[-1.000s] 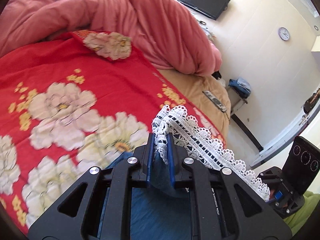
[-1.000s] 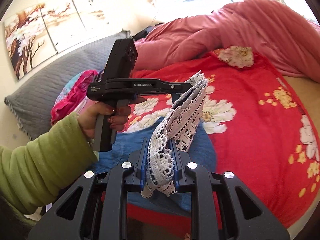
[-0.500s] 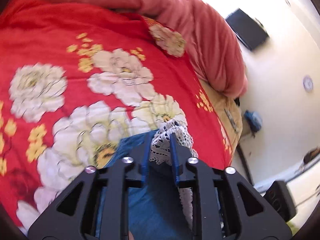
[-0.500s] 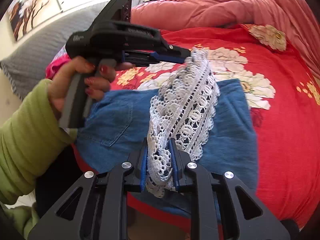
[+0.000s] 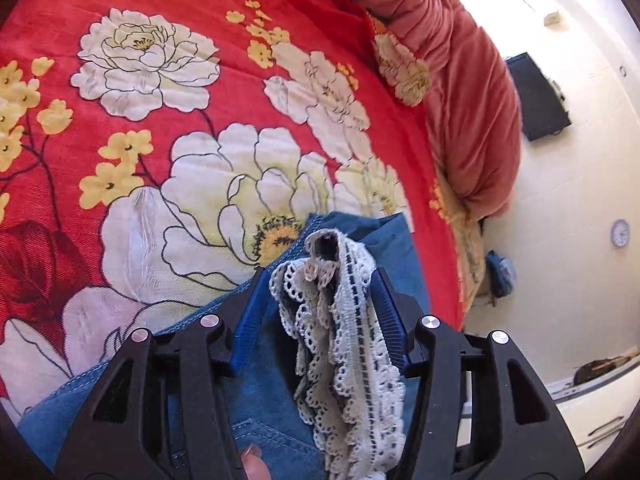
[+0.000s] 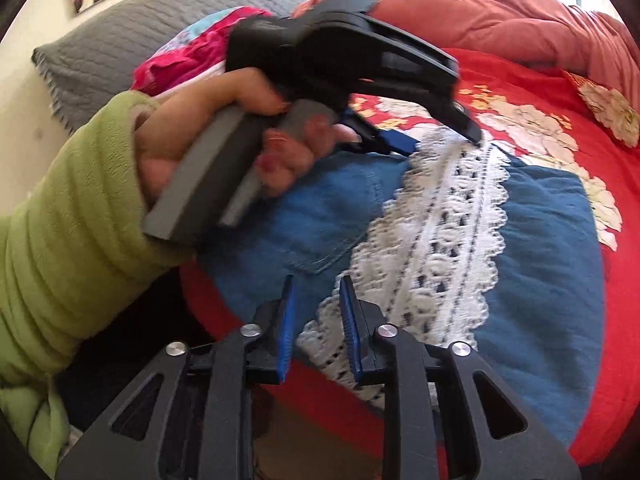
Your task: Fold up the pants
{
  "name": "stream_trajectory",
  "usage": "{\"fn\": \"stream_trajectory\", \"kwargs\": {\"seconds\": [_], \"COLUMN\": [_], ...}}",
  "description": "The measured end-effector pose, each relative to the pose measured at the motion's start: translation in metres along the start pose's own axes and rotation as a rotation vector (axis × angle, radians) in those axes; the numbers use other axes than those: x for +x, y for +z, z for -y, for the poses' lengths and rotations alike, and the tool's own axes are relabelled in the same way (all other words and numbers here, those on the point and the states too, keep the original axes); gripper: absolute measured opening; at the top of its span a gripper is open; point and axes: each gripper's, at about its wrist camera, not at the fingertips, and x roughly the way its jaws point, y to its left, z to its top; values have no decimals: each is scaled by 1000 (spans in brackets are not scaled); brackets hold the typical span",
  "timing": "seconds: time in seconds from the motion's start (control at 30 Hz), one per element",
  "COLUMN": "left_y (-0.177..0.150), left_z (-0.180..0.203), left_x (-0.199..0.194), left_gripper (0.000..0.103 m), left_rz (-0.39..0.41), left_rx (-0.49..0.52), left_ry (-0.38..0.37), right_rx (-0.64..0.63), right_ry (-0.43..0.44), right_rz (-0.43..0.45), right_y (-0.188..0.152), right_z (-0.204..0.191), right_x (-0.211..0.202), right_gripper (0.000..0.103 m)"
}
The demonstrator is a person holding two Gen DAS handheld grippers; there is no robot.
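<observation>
Left wrist view showed the red floral bedspread (image 5: 168, 128) filling the left side, with the folded blue denim pants (image 5: 276, 396) lying on it at lower centre. The left gripper (image 5: 318, 312) stood spread wide, its blue pads (image 5: 250, 312) on either side of the bunched white lace hem (image 5: 348, 340), which lay loose between them and was not pinched. To the right, a pink duvet (image 5: 472, 92) was heaped by the bed's edge, and a wall clock (image 5: 620, 233) hung beyond it. Right wrist view had the green-sleeved left hand (image 6: 224, 136) at left, clutching the other tool's grey handle above the denim. At centre, the right gripper (image 6: 318, 320) was parted, one finger (image 6: 350, 324) beside the lace strip, nothing clamped. The lace ran flat across the pants toward the upper right, over the bedspread.
</observation>
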Motion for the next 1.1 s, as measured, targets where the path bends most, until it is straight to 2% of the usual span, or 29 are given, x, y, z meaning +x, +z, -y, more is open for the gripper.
{"fn": "stream_trajectory", "kwargs": {"seconds": [0.13,0.2,0.3,0.43,0.5,0.6,0.7,0.77,0.8,0.93,1.1], "left_y": [-2,-3,-2,-4,-4,-5,-4,-4,-4,-4,-8], "left_z": [0,0,5,15,18,24,26,26,26,16,22], "left_x": [6,6,3,-3,-6,-13,-17,-18,-16,-3,2], "left_gripper": [23,19,15,13,13,13,13,13,13,13,19], "left_rz": [-4,-2,5,19,22,27,31,34,33,7,17], "left_rx": [23,25,45,76,89,120,137,155,164,159,221], "left_ry": [28,22,23,22,19,35,41,68,87,152,244], "right_rx": [86,127,218,411,452,453,507,514,481,454,364], "right_ry": [55,17,-74,-106,-127,-129,-58,-10,-15,-92,-193], "right_rz": [67,111,143,135,108,76,20,16,30,58,32], "right_y": [-3,-2,3,17,28,43,49,48,48,44,43], "right_z": [15,31,73,148,177,206,229,230,225,218,207], "right_x": [-28,-45,-63,-64,-55,-33,0,7,9,4,10], "right_gripper": [42,50,50,51,52,52,52,29,20,17,18]}}
